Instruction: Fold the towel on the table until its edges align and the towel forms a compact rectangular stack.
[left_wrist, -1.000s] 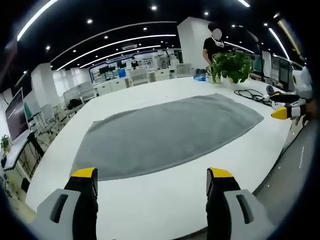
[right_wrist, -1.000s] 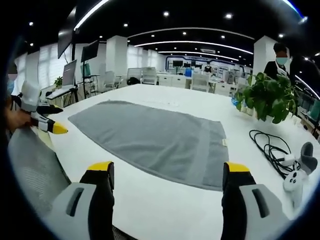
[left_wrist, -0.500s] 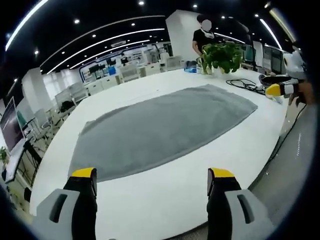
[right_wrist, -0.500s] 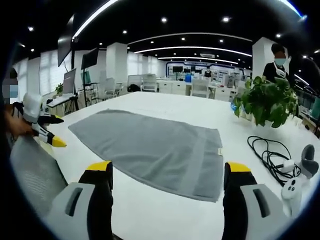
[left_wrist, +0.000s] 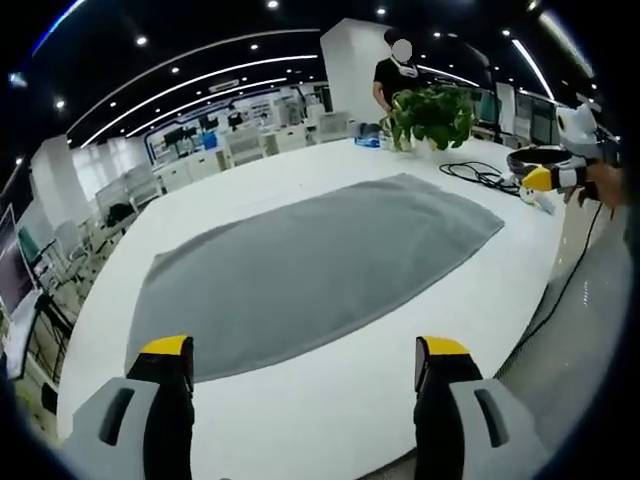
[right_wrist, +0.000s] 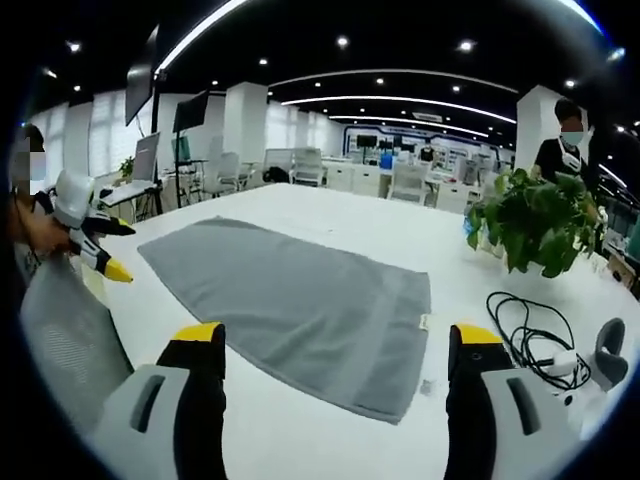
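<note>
Grey terry cloth, the towel (left_wrist: 300, 270) lies spread flat and unfolded on the white surface (left_wrist: 300, 410), a single layer with no corner lifted, so the folding has not begun. Over the last second the towel has slid lower and nearer in both views while it keeps its shape on the surface; that is the cameras shifting with the person's hands, not the cloth moving. I read it as both hands closing in on the near edge, ready for a first pinch.

The left hand-held gripper (left_wrist: 303, 357) hangs just short of the towel's near long edge, jaws spread wide, nothing between them. The right hand-held gripper (right_wrist: 340, 343) sits near the towel's hemmed short end (right_wrist: 405, 330), also spread and empty, with a small label at that end's edge.

Beyond the towel's far side there is a broad strip of bare surface, good room for carrying an edge across. Off the towel's short end, well apart from it, lie a coiled black cable (right_wrist: 525, 330) and a potted plant (right_wrist: 535, 220); a fold swept that way should stay short of them. A person (left_wrist: 398, 70) stands behind the plant, away from the towel.
</note>
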